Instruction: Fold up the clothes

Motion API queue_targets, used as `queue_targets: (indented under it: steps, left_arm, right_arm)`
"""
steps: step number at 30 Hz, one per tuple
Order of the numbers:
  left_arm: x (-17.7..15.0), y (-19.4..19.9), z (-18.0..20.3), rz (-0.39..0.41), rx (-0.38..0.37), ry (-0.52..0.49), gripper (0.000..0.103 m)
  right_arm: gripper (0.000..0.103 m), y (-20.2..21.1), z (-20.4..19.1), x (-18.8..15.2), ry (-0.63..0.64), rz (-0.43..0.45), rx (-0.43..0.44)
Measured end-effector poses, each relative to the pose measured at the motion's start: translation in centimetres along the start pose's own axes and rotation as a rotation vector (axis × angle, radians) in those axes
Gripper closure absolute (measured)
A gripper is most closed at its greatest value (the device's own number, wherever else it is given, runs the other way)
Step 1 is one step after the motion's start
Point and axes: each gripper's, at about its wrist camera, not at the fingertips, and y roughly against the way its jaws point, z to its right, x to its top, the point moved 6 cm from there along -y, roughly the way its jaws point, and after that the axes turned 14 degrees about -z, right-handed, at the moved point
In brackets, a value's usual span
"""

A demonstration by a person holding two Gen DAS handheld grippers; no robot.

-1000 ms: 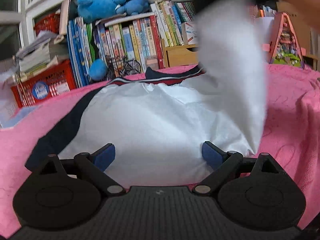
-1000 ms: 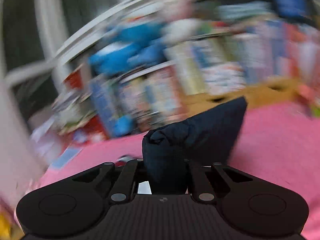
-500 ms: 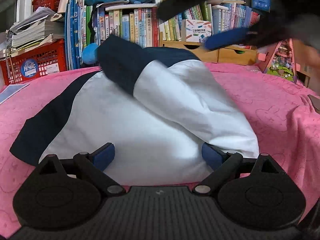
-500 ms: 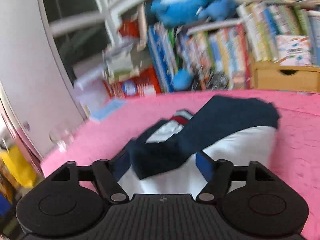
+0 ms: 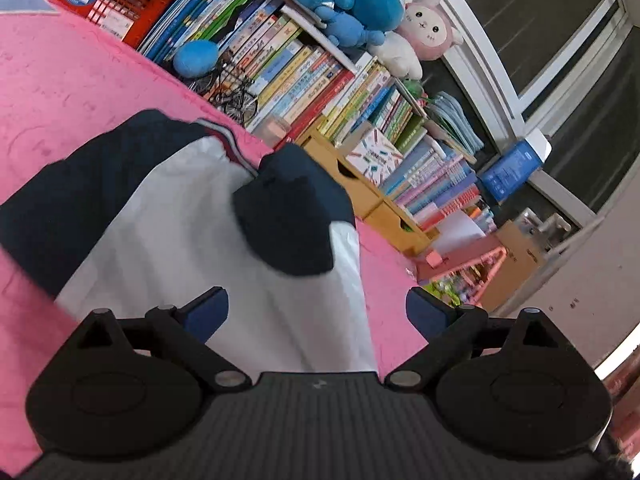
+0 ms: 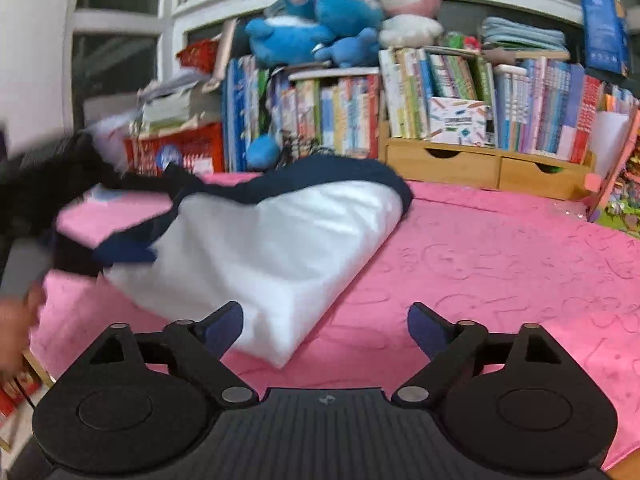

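On the pink cloth [image 6: 500,248] that covers the surface lies the shirt [image 6: 272,248], white in the body with navy sleeves and collar, partly folded over itself. In the left wrist view its near hem is cut off behind the tongs' black housing, and a navy sleeve [image 5: 292,216] lies doubled over the white front, hiding what is under it. The far collar edge shows a thin red and white stripe. In the right wrist view the left side is badly blurred: a dark shape and part of a hand [image 6: 16,320] can be made out there, but not what they touch.

The left tongs [image 5: 316,312] are spread wide, with white fabric showing between the 2 blue pads and neither pad pressing on it. The right tongs [image 6: 324,328] have just been opening and stand wide apart; a folded corner of the shirt sits between them, near the left pad, ungripped.

Behind the surface runs a packed row of books [image 6: 400,96] with wooden drawers [image 6: 488,168] under them, a red basket [image 6: 180,152] to the left, and blue [image 6: 304,32] and pink [image 6: 412,4] plush toys on top. Window frames stand behind those.
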Motion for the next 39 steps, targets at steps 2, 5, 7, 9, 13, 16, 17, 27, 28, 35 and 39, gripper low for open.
queue_targets:
  steps: [2,5,7,9,13,16,17,27,28,35,39]
  left_arm:
    - [1.0,-1.2,0.4,0.017,-0.008,-0.003,0.006]
    - [1.2,-2.7,1.0,0.028,-0.054,-0.013,0.006]
    - [1.7,-3.7,1.3,0.017,-0.056,-0.015,0.006]
    - [2.3,-4.6,0.8,-0.001,-0.049,0.014,0.006]
    - [3.5,-5.8,-0.4,-0.033,-0.053,0.095,0.028]
    - [4.0,-5.4,-0.9,-0.023,-0.047,0.125,0.08]
    - [4.1,-5.0,-0.8,-0.009,-0.048,0.119,0.087]
    - [4.5,-7.8,0.1,-0.102,0.038,0.072,0.044]
    - [4.9,-7.9,0.1,-0.095,0.028,0.084,0.056]
    - [7.7,-2.6,2.0,0.077,0.001,0.001,0.093]
    - [8.2,1.5,1.9,0.175,0.011,-0.042,0.093]
  right_arm:
    - [0.008,-1.0,-1.2,0.2,0.036,-0.013,-0.051]
    - [0.007,-2.5,-2.5,0.8,0.06,-0.025,-0.1]
    - [0.004,-3.4,-2.8,1.1,0.043,-0.025,-0.112]
    - [0.001,-4.3,-2.7,0.9,0.005,-0.037,-0.101]
    - [0.001,-4.9,-1.7,-0.1,-0.135,-0.042,-0.046]
    - [0.001,-4.5,-1.5,-0.4,-0.158,-0.031,-0.046]
    - [0.001,-4.4,-1.5,-0.4,-0.154,-0.026,-0.051]
    - [0.001,-3.7,-1.8,-0.6,-0.14,0.0,-0.057]
    - [0.001,-3.7,-1.7,-0.6,-0.144,-0.002,-0.053]
    - [0.001,-3.8,-1.6,-0.6,-0.154,-0.01,-0.042]
    - [0.001,-3.8,-1.9,-0.6,-0.135,-0.013,-0.035]
